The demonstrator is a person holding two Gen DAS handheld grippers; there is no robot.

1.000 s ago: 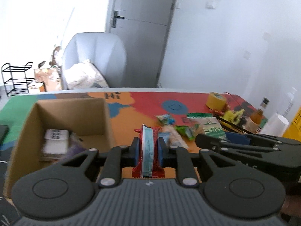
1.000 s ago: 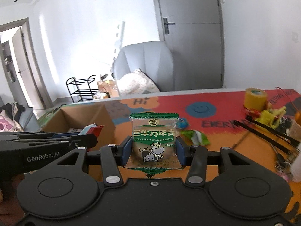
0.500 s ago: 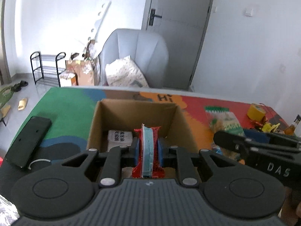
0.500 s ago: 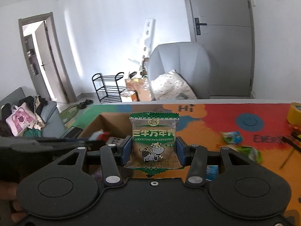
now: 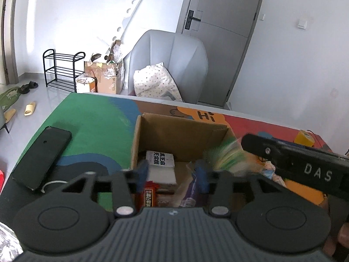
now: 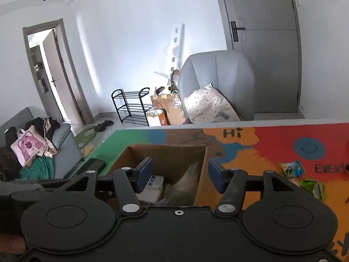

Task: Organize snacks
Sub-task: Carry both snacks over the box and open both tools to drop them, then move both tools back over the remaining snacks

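Opening over the cardboard box point(image 5: 181, 135), both the left tongs point(image 5: 172, 175) and right tongs point(image 6: 180, 175) grip nothing, their snacks dropping in.

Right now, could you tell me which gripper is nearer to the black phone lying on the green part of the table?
Left. The left gripper is over the cardboard box beside the black phone; the right gripper is over the box's far side.

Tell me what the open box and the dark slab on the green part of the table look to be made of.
Box: brown cardboard, matte, with raw cut edges and creased walls. Slab: probably a phone, smooth dark back with a slight sheen and a small round dot near one end; whether glass or plastic is unclear.
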